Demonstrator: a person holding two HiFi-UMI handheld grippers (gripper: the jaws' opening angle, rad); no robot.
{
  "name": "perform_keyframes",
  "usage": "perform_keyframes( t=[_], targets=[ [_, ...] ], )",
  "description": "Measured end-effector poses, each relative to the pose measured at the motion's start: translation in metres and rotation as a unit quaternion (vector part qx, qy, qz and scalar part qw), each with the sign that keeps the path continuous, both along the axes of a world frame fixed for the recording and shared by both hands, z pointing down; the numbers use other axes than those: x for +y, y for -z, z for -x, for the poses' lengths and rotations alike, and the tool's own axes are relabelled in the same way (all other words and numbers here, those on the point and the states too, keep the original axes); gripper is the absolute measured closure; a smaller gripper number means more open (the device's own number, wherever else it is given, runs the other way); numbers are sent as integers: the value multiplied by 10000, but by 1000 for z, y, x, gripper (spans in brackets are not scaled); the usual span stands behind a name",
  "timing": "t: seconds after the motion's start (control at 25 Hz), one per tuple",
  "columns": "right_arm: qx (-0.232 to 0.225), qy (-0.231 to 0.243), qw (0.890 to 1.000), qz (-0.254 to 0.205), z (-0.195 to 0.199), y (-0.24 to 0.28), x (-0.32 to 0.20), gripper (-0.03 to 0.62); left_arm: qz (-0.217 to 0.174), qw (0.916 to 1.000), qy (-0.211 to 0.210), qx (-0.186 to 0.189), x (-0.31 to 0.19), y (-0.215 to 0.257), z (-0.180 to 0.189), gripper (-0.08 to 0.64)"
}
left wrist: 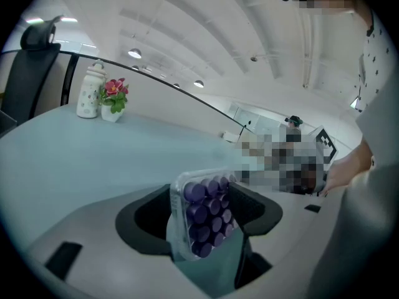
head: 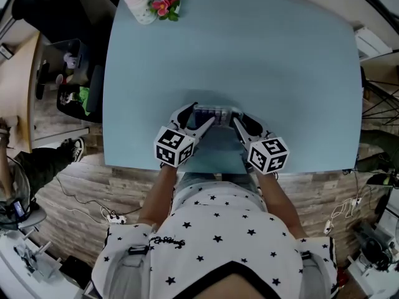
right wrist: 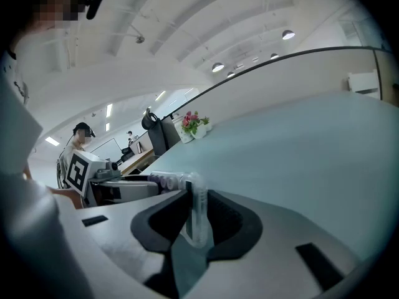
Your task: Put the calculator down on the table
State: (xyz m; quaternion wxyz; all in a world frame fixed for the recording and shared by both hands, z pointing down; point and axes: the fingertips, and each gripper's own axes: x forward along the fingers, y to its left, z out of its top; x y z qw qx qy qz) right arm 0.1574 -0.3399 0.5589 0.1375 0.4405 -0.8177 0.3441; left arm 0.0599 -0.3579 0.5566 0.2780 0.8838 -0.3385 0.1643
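Quick count from where I'm standing: one clear-cased calculator with round purple buttons [head: 211, 113], two tongs, one white patterned jar [head: 139, 4] and one little pot of pink flowers [head: 166, 2], all over one pale blue surface [head: 280, 67].

The calculator sits by the near edge of the surface, pinched from both ends. The left tongs [head: 203, 121] have their black pads closed on one end, and the right tongs [head: 239, 123] are clamped on the other, jaws only as far apart as the casing. I can't tell if its underside touches the surface or hangs just above it.

Each camera gets something different:
- The head view is the only one showing both marker cubes, the star-print shirt [head: 218, 229] and how far the jar and flowers are, way off at the far corner.
- The left gripper view puts the calculator [left wrist: 201, 212] face-on in the left tongs [left wrist: 204, 228]. The purple buttons show in rows, too bunched to count, with the jar [left wrist: 90, 92] and flowers [left wrist: 113, 97] side by side behind.
- The right gripper view has the right tongs [right wrist: 197, 224] seeing the calculator [right wrist: 198, 207] only edge-on, a thin clear strip. It also catches the left tongs' cube [right wrist: 80, 170] across from it and the flowers [right wrist: 194, 124].
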Motion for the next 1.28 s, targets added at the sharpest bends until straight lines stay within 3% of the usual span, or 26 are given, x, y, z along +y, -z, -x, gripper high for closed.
perform_keyframes(
  t=[1.28],
  targets=[
    [453, 7, 9990, -19, 3, -7, -15, 499, -308, 9977, 576, -189, -12, -4, 7, 255]
  ],
)
